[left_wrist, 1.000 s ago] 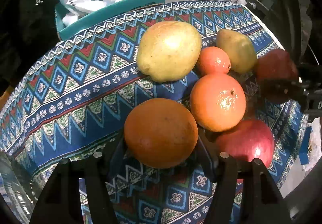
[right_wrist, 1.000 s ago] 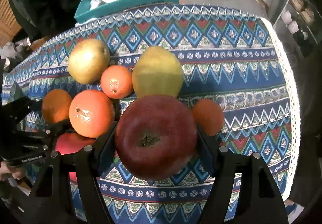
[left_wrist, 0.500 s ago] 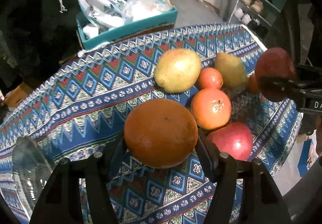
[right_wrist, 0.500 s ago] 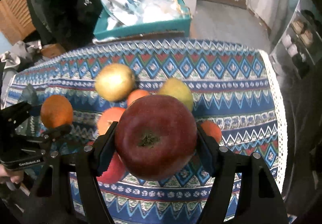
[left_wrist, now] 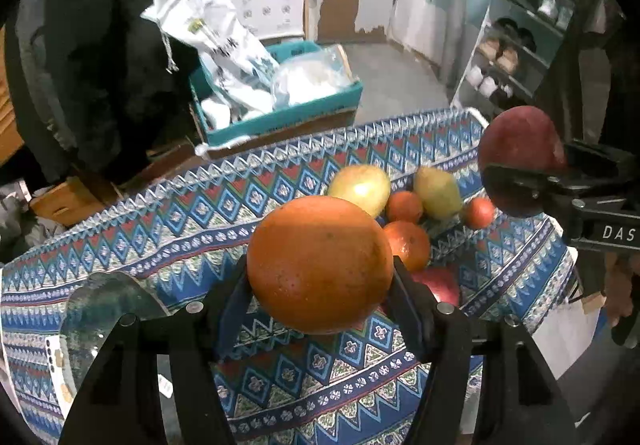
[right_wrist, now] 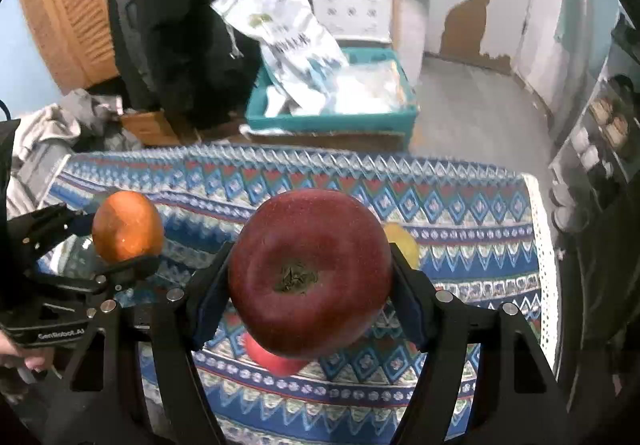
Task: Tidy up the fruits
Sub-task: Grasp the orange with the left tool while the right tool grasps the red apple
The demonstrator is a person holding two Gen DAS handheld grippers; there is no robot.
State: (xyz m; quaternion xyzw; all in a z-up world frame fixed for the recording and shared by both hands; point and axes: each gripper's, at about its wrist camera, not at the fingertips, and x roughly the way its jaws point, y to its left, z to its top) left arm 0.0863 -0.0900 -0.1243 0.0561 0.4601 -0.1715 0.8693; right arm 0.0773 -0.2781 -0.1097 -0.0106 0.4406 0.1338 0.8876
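My left gripper [left_wrist: 320,285] is shut on a large orange [left_wrist: 320,263], held well above the patterned tablecloth [left_wrist: 152,229]. In the right wrist view that orange [right_wrist: 127,227] hangs at the left. A dark red apple [right_wrist: 310,271] sits in my right gripper [right_wrist: 310,297], which is shut on it; the left wrist view shows the apple [left_wrist: 520,159] at the right. On the cloth below lie two yellow-green pears [left_wrist: 360,189], three smaller oranges [left_wrist: 406,245] and another red apple [left_wrist: 438,283].
A glass dish [left_wrist: 100,317] lies at the cloth's near left. Beyond the table stands a teal box [left_wrist: 280,117] with white bags. A shoe rack [left_wrist: 516,45] is at the right, and dark clothing [left_wrist: 100,65] hangs at the left.
Both grippers have risen with their fruit. The table and the fruit left on it look smaller and farther off, and more of the room beyond has come into view.
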